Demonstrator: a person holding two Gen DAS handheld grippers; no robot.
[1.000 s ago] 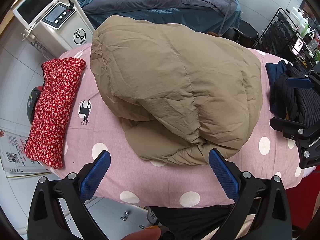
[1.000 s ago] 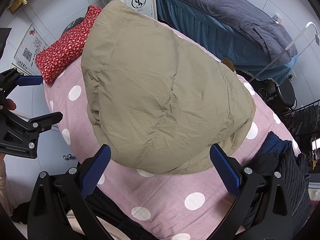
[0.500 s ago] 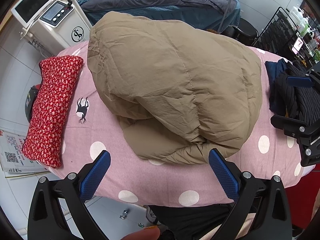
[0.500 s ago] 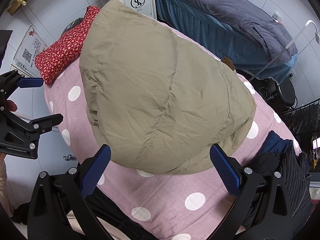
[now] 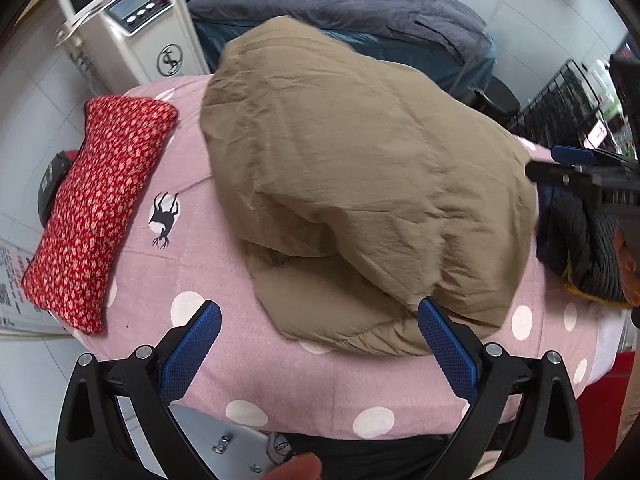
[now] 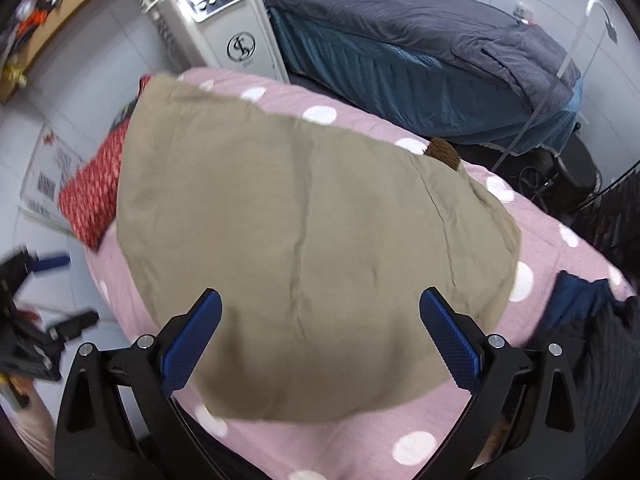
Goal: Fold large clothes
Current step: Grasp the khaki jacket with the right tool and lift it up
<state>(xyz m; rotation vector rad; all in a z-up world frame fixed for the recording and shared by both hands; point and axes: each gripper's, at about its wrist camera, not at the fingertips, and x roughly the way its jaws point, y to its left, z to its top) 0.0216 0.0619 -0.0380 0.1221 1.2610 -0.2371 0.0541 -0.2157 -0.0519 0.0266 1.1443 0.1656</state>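
A large tan padded garment [image 5: 360,184] lies folded in a thick bundle on the pink polka-dot table cover [image 5: 304,384]. It also fills the middle of the right wrist view [image 6: 304,264]. My left gripper [image 5: 318,344] is open and empty, above the table's near edge just in front of the garment. My right gripper [image 6: 318,340] is open and empty, hovering over the garment's near part. The right gripper also shows at the right edge of the left wrist view [image 5: 588,172].
A red floral cushion [image 5: 100,208] lies at the table's left end. Dark folded clothes [image 5: 580,248] lie at the right end. A white machine [image 5: 136,36] and a bed with a grey cover [image 6: 420,36] stand behind the table. A black rack [image 5: 560,100] stands at the right.
Both grippers have shifted. The right wrist view has swung and moved nearer over the garment, with motion blur. The garment lies as before.
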